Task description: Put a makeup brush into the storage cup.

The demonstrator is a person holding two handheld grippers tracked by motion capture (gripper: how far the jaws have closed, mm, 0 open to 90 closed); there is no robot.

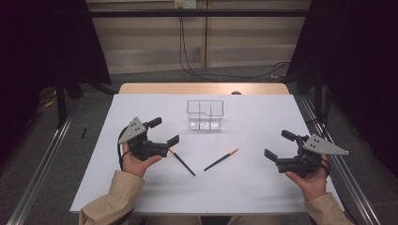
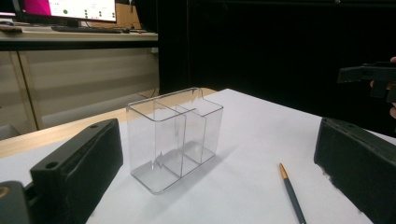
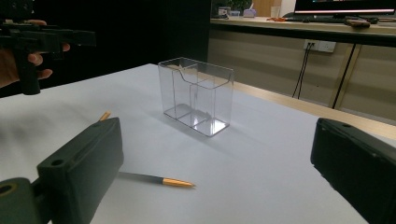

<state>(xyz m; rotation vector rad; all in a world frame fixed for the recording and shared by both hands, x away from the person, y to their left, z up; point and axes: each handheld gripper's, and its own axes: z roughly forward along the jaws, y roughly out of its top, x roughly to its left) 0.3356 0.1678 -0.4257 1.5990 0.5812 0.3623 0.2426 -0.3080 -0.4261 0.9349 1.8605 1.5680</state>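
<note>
With both grippers (image 1: pixel 163 131) (image 1: pixel 277 144) spread and empty, we risk rolling the thin pens (image 1: pixel 182 162) (image 1: pixel 220 160) or tipping the light holder (image 1: pixel 205 114) at twelve o'clock.

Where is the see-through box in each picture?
High view: clear box stands upright near the table's far middle.
Left gripper view: centre, between the black jaws.
Right gripper view: upper centre, past the jaws.
Shared landmark: an orange-tipped pencil lying near it.

2 black pencils (image 1: pixel 182 162) with orange, perhaps gold, tips lie on the white table (image 1: pixel 263 187) by a clear organizer (image 1: pixel 205 115).
</note>
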